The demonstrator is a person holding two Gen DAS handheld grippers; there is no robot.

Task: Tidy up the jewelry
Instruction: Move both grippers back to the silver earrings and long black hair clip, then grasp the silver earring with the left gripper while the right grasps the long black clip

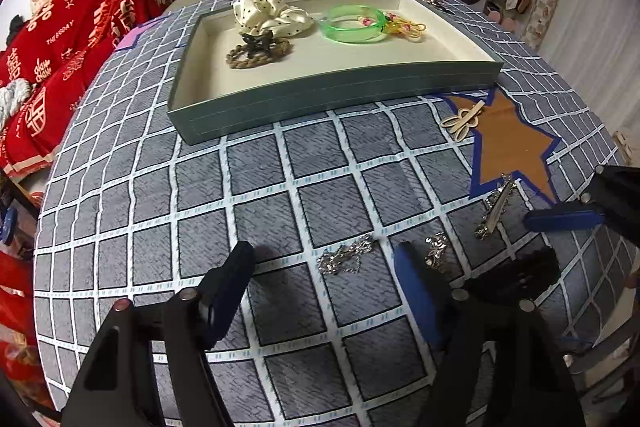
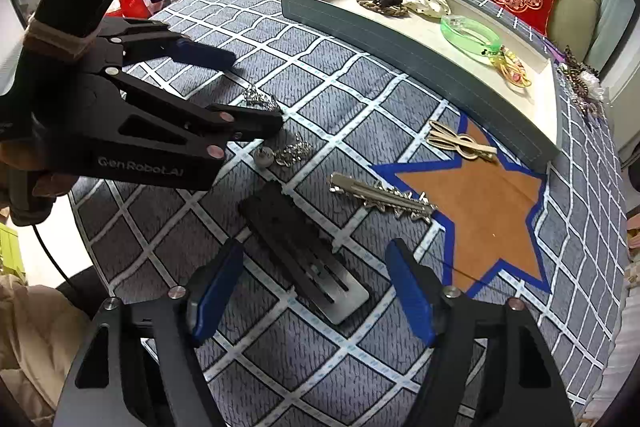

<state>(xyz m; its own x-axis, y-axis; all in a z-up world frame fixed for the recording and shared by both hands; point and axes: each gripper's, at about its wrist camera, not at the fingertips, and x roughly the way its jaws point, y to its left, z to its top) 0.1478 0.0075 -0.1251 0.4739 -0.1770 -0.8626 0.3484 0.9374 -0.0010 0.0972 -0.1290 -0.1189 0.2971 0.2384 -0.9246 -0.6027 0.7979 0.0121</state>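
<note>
Hovering at the left of the right wrist view, the left gripper (image 2: 256,83) stands spread around a silver chain piece (image 2: 260,99) on the checked tablecloth (image 2: 340,87). Lower centre, the right gripper (image 2: 316,287) is spread astride a black comb clip (image 2: 300,251); the tray (image 2: 420,55) sits upper right.

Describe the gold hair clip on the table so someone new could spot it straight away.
Find the grey tray on the checked tablecloth, then the brown star beside its near wall. The gold hair clip lies across the star's tip nearest the tray. Unlike the spiky silver clip and the black comb clip nearby, it is pale gold with looped petals.
</note>
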